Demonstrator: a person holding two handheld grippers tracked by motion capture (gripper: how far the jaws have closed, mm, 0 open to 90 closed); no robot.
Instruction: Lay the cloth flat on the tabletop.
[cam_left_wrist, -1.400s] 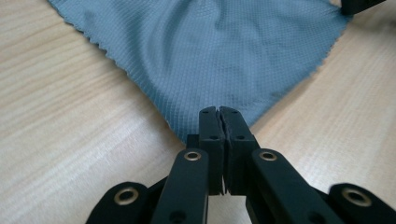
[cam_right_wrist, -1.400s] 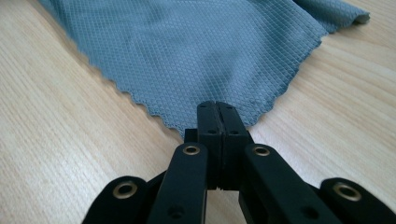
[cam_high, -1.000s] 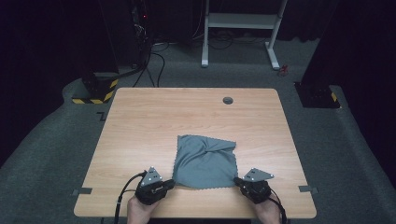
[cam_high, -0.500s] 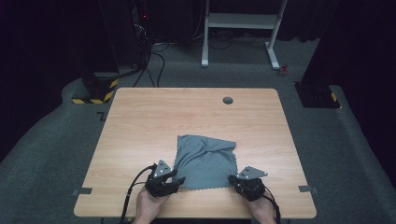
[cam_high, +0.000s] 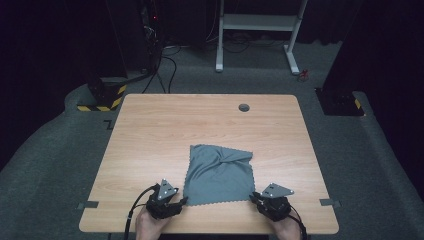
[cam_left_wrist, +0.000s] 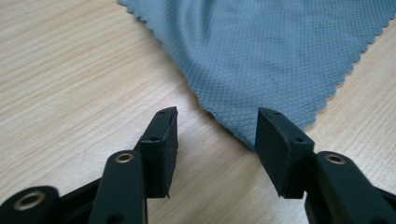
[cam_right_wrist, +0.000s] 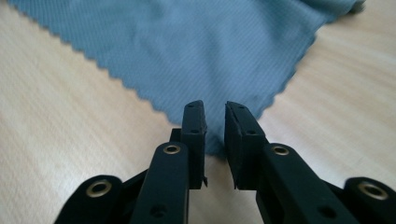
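Both sets of fingers just opened: left gripper (cam_left_wrist: 212, 135) wide, right gripper (cam_right_wrist: 215, 140) to a narrow gap, apparently off the grey cloth (cam_high: 220, 175). Lies released, lower centre of the bench (cam_high: 150, 130), corners at both tips.

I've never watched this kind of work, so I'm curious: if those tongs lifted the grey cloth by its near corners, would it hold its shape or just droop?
The cloth would probably droop: it lies flat yet creased near its far edge, so it looks floppy. It seems thin and light, judging by its fine weave and zigzag edge. Pushed, it would likely bunch up rather than slide across the table.
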